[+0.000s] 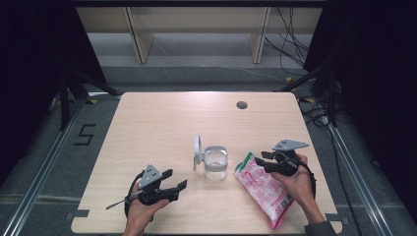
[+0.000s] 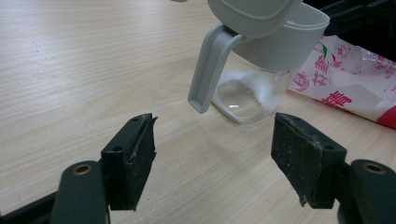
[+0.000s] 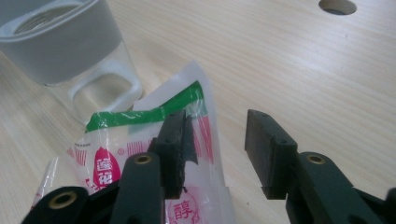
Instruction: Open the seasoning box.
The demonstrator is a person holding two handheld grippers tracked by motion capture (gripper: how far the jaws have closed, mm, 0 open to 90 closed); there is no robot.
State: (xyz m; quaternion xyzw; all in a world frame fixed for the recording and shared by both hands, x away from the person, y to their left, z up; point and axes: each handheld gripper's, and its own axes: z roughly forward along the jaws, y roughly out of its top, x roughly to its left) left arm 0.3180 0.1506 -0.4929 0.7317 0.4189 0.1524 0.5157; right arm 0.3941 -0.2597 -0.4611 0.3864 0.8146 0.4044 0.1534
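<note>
A clear glass jar (image 1: 215, 163) with a grey collar stands mid-table, its grey hinged lid (image 1: 197, 151) flipped open to the left. In the left gripper view the jar (image 2: 252, 93) has a little white stuff inside. A pink and white printed bag (image 1: 263, 189) lies flat to the jar's right. My left gripper (image 1: 177, 179) rests near the front edge, open and aimed at the jar, with nothing between its jaws (image 2: 212, 154). My right gripper (image 1: 259, 158) hovers open over the bag's green-striped top end (image 3: 140, 140). One jaw is above the bag and the other is off its edge (image 3: 217, 135).
The wooden table (image 1: 147, 128) has a round cable hole (image 1: 241, 104) at the back right. Bare wood stretches behind and to the left of the jar. Dark curtains and floor cables surround the table.
</note>
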